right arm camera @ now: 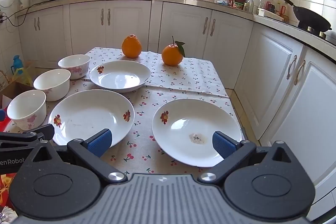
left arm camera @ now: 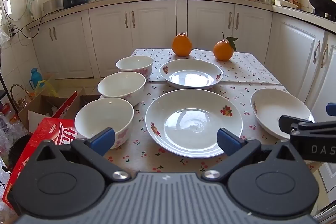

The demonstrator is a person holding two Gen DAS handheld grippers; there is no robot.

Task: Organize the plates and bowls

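Three white bowls with pink flowers stand in a row along the table's left side: near [left arm camera: 105, 119] [right arm camera: 27, 110], middle [left arm camera: 121, 87] [right arm camera: 52, 83], far [left arm camera: 134, 66] [right arm camera: 74, 65]. Three white floral plates lie on the cloth: a large one [left arm camera: 193, 122] [right arm camera: 91, 117], a far one [left arm camera: 191, 73] [right arm camera: 120, 76], and a right one [left arm camera: 281, 111] [right arm camera: 196, 131] with a small stain. My left gripper [left arm camera: 166, 141] is open and empty, above the near edge before the large plate. My right gripper [right arm camera: 161, 143] is open and empty, before the right plate.
Two oranges [left arm camera: 181, 44] [left arm camera: 223, 50] sit at the table's far edge. A red box [left arm camera: 42, 146] and cardboard boxes [left arm camera: 48, 106] stand on the floor to the left. White cabinets [right arm camera: 283, 81] run close along the right and back.
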